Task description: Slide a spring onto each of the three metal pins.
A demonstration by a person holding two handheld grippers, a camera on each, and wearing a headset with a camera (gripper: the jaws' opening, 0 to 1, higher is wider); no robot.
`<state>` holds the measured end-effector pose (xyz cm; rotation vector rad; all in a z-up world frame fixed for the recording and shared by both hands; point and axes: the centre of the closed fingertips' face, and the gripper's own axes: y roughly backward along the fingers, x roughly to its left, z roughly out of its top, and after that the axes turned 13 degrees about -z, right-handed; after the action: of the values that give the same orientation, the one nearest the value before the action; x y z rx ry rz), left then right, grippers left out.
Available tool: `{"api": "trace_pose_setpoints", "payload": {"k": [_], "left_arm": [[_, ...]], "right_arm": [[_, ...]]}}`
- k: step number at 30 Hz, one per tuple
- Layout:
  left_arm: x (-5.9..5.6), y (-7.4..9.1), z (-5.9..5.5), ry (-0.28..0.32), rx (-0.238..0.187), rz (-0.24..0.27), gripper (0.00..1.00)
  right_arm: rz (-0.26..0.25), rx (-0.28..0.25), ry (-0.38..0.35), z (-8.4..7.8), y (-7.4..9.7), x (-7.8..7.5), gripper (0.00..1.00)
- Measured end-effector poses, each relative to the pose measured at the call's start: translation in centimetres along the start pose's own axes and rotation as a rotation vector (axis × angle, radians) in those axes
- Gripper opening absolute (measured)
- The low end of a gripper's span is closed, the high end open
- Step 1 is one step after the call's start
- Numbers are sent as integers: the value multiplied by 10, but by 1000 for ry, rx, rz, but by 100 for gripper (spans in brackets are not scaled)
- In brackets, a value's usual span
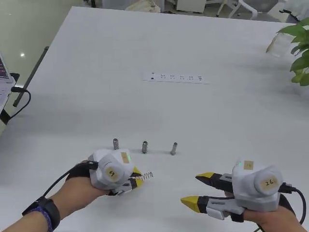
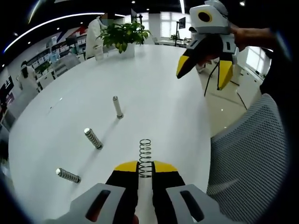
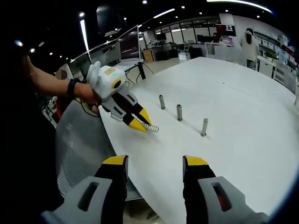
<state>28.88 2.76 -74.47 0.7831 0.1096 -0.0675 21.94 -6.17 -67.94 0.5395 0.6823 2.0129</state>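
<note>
A spring (image 2: 145,156) is clamped between the yellow fingertips of the left gripper (image 2: 145,165), whose jaws are drawn narrow on its near end. Most of the coil juts out beyond the tips. Whether it touches the white table (image 1: 217,121) cannot be told. In the head view this gripper is seen at the near left, with the spring pointed to the right. The spring lies on the near side of the row of pins and apart from them.

Three pins are stood upright in a row across the table. The left pin (image 1: 116,143) and the middle pin (image 1: 144,147) are each wrapped in a coil, while the right pin (image 1: 174,148) is bare.

The right gripper (image 1: 198,188) is held at the near right, apart from the pins, its jaws spread wide with nothing between them.

A power strip (image 1: 176,77) is laid farther back on the table, and a plant (image 1: 300,50) is seen at the far right edge.
</note>
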Motion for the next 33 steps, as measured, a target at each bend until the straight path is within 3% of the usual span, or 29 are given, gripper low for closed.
{"api": "trace_pose_setpoints", "payload": {"k": [14,24,33], "left_arm": [[-6,31,-10,38,-40,60,2],[-15,45,-1,25,-73,82,2],[-21,48,6,-3,-82,78,2]], "right_arm": [[36,-13,23,11,-8,13,44],[61,-23,40,18,-9,21,40],[79,-23,51,22,-11,25,38]]}}
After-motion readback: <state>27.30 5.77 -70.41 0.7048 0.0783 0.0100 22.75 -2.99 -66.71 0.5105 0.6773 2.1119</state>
